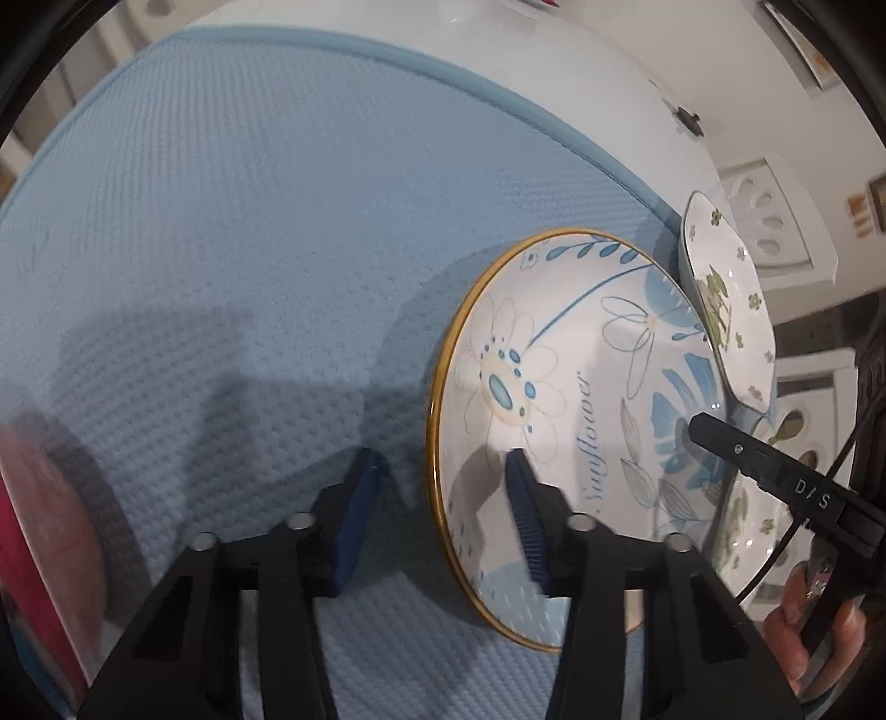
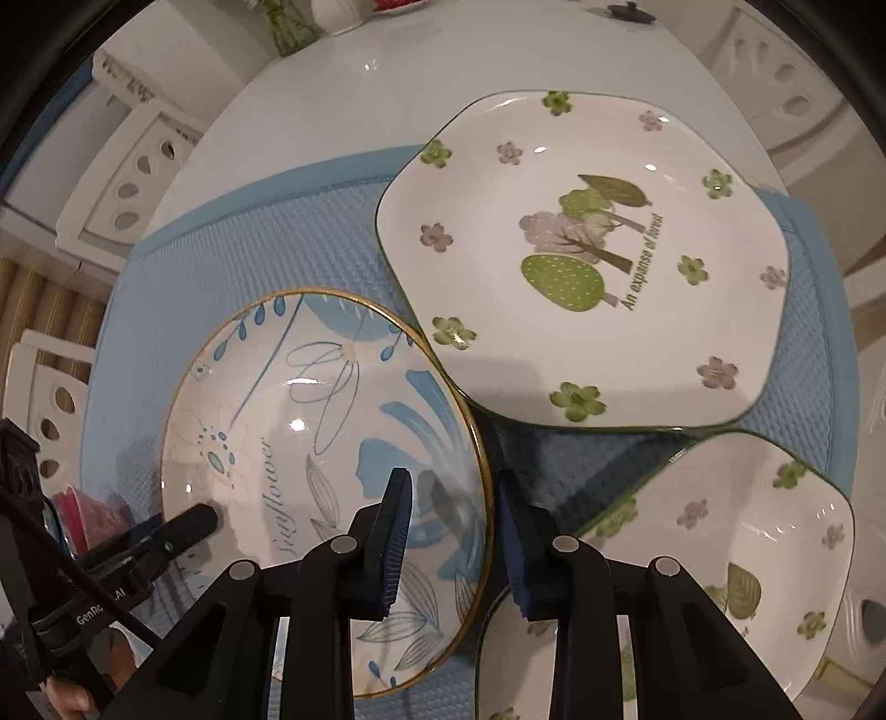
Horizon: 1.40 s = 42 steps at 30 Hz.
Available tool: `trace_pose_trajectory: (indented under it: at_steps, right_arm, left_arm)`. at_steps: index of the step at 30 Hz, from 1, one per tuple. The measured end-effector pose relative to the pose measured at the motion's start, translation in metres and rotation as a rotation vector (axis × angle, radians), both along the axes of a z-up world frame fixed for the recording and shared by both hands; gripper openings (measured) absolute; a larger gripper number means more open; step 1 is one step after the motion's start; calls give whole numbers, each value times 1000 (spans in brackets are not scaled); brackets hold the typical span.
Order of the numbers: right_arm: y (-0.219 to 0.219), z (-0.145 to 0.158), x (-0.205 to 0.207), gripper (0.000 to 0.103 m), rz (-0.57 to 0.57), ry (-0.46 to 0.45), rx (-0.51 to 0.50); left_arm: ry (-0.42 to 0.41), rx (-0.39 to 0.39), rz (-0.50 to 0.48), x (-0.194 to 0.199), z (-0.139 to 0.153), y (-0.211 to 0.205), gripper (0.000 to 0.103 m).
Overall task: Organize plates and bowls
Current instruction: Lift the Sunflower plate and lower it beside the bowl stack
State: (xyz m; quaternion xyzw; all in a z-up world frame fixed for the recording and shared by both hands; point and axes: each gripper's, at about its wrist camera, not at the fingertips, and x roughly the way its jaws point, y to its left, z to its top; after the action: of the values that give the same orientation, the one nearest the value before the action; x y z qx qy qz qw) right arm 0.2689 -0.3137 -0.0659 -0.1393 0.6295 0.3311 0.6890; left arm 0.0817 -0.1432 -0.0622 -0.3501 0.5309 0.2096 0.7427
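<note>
A round bowl-plate with blue sunflower print and gold rim [image 1: 559, 399] [image 2: 310, 443] lies on the blue mat [image 1: 249, 249]. My left gripper [image 1: 443, 487] is open and straddles its left rim, one finger inside, one outside. My right gripper [image 2: 454, 509] is open and straddles the opposite rim. A white plate with green tree print [image 2: 581, 266] lies behind and also shows in the left wrist view [image 1: 725, 299]. A second green-print dish [image 2: 720, 570] sits at the right front.
The blue mat [image 2: 249, 243] lies on a white table [image 2: 343, 105]. White chairs [image 2: 138, 183] stand around it. A pink and red object [image 1: 39, 526] sits at the left edge of the mat. A vase [image 2: 288, 22] stands far back.
</note>
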Motion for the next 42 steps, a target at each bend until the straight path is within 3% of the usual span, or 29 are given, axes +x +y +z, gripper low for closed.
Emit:
trace_pose_trajectory:
  at_steps: [2,9,12,17,24,37,42]
  right_arm:
    - [2,-4,1,28,6,5,-2]
    - [1,-8,5,24,8,15,37]
    - [2,-7,-2,24,35,-29,25]
    - [-2,-4,-2,25,16,-18,41]
    - [-11,9,-14,25,4,-15,63]
    - [-41,43,-60,25,-13,-84,119]
    - [-52,61,-90,25,-19,-122,96]
  left_arm:
    - [-6,-6,-12,3,-1,3,29]
    - [-84,-82,-2,4,-6,6,29]
    - [-69,-18,-9,9,-4,-3,29]
    - [-94,-62,77,1,-3,4,29]
    - [-112,-65,133,-14,10,-5,29]
    - [-156,50,-13,-47,44,-41,29]
    - [-172,62,-49,-66,55,-53,29]
